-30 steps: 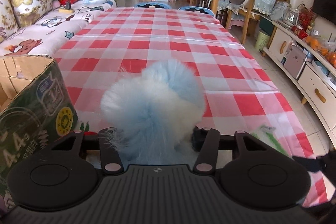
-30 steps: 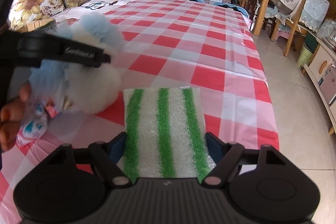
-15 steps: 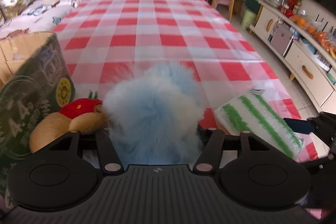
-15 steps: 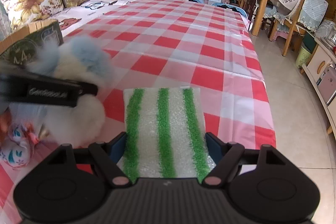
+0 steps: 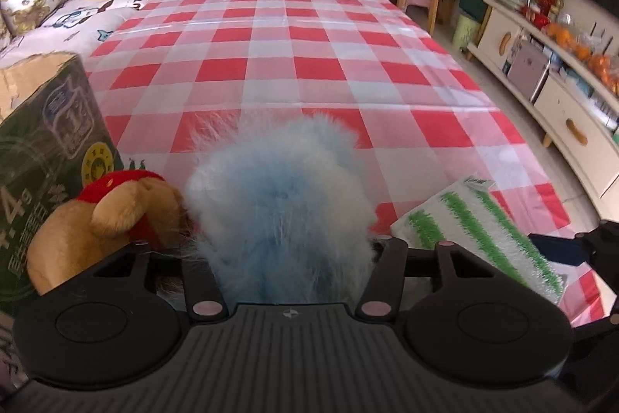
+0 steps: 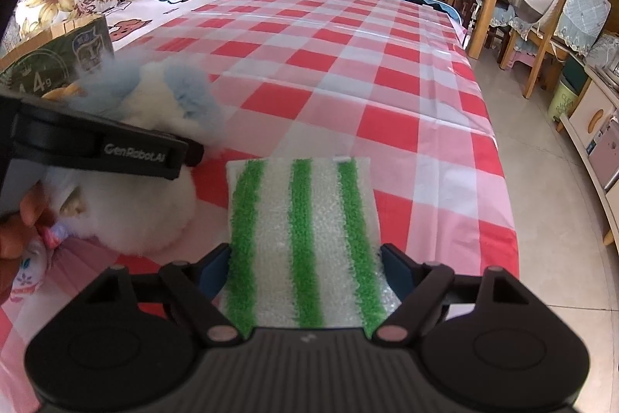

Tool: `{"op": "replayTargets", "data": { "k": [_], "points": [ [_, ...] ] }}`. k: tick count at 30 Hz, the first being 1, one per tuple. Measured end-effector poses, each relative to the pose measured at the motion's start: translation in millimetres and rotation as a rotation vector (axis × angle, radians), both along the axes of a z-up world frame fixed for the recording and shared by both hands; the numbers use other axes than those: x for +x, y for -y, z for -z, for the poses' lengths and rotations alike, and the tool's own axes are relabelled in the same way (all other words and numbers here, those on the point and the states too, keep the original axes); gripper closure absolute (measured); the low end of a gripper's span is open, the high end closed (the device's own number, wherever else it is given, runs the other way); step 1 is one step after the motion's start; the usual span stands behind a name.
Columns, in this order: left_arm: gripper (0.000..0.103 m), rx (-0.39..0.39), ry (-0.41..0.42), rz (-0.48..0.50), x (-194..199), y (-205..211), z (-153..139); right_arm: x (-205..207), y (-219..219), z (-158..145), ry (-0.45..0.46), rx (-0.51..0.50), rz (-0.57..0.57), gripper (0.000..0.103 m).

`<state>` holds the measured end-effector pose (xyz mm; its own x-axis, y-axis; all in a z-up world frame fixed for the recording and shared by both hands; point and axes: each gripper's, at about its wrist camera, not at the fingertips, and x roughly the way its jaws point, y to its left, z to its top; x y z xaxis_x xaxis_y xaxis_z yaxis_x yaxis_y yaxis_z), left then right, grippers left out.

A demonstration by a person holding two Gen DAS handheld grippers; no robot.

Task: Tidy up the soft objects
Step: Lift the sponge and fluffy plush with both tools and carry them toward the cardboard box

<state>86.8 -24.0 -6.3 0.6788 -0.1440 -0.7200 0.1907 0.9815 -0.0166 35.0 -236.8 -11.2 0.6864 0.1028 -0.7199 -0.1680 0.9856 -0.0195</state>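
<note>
Gripping the fluffy blue-and-white plush toy between its two fingers, the left gripper has come down over the last second: the toy, which was held clear above the checked tablecloth, now sits low at the near end of the table, just beside a tan plush toy with red trim. That tan toy was out of sight a second ago. It lies against the green-printed cardboard box, which stands at the table's left edge. The lowering suggests that the blue toy is being set down with the other soft things near the box, or is about to go in; from here I cannot tell whether it already rests on the cloth.

The right gripper has not moved in that time and is closed on a green-and-white striped cleaning pad, jaws pressing both long edges, the pad lying flat toward the table's right side.
</note>
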Motion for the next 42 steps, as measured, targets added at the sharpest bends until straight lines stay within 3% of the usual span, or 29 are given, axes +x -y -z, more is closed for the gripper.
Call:
{"op": "replayTargets", "data": {
  "k": [6,13,31,42],
  "points": [
    [0.04,-0.073,0.024,-0.019,-18.5,-10.0,-8.1,-3.7,0.2,-9.9,0.02,0.021,0.012,0.025],
    [0.039,-0.097,0.114,-0.026,-47.4,-20.5,-34.9,-8.7,-4.4,-20.6,0.045,0.029,0.014,0.026],
    [0.039,-0.013,0.313,-0.04,-93.3,-42.7,-91.8,-22.5,-28.8,-64.5,0.16,0.05,0.034,0.026],
    [0.038,0.008,0.386,-0.111,-97.9,-72.7,-105.0,-29.2,-65.7,-95.7,0.266,0.042,0.009,0.026]
  ]
}}
